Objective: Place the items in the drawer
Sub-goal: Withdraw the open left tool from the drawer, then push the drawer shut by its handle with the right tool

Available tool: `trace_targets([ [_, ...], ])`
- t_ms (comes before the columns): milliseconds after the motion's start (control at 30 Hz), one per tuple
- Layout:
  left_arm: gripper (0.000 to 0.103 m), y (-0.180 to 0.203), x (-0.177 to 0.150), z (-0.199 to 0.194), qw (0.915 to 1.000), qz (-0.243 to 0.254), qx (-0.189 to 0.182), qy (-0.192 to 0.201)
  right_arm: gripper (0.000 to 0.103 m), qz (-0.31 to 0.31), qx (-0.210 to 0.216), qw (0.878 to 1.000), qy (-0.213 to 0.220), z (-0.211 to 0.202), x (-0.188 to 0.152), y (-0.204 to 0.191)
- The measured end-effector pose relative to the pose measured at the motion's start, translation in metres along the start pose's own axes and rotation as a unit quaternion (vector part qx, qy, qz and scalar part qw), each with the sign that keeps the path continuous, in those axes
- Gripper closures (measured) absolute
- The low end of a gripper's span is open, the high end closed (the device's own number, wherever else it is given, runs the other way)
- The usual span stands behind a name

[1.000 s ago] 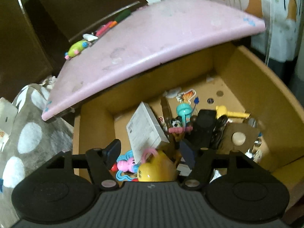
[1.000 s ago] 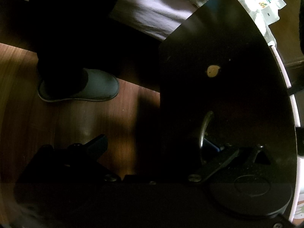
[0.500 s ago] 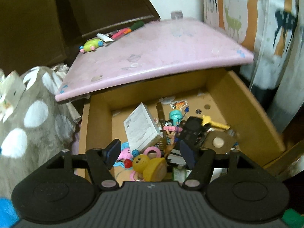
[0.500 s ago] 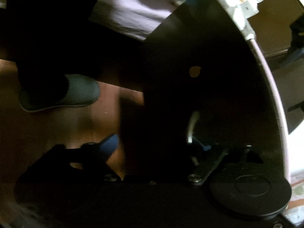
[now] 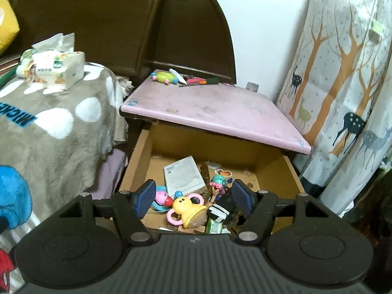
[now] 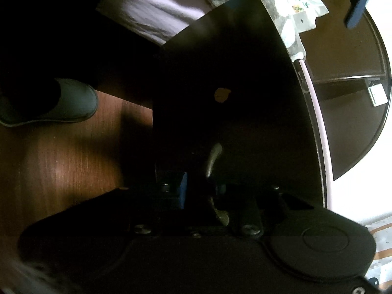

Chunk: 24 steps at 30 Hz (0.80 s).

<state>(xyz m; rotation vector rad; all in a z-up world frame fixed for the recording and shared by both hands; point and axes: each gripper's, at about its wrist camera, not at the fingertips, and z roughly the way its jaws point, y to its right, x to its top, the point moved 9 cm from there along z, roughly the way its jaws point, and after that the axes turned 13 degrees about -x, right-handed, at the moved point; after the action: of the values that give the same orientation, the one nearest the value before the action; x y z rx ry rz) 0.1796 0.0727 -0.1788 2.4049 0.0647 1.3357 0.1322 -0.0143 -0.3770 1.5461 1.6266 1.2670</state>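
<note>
On my left wrist view I can read only part of a word: blue letters "MICKE", upside down and cut by the frame edge, on the spotted grey blanket (image 5: 56,132). The tissue pack (image 5: 52,69) and the white box (image 5: 183,176) in the drawer (image 5: 272,171) carry print too small to read. My right wrist view shows nothing readable.

Toy-cluttered drawer (image 5: 137,161) under pink tabletop (image 5: 215,107)
</note>
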Motion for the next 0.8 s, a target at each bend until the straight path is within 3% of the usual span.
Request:
trace_targets([
  [133,0.035,-0.011,0.006,-0.011,0.9992,-0.022,-0.018,0.027,0.099,-0.012,-0.004,1.0,-0.011,0.004,0.001,0.004],
  [300,0.035,-0.017,0.009,-0.019,0.9972,-0.035,-0.047,0.047,0.101,-0.022,-0.019,0.999,-0.022,-0.001,-0.001,0.01],
  [500,0.035,-0.023,0.016,-0.03,0.9925,-0.06,-0.075,0.076,0.103,-0.034,-0.009,0.999,-0.028,0.0,-0.001,0.014],
  [800,0.035,-0.037,0.011,-0.023,0.9896,-0.09,-0.086,0.071,0.103,0.013,-0.025,0.998,-0.058,0.009,-0.002,0.028],
])
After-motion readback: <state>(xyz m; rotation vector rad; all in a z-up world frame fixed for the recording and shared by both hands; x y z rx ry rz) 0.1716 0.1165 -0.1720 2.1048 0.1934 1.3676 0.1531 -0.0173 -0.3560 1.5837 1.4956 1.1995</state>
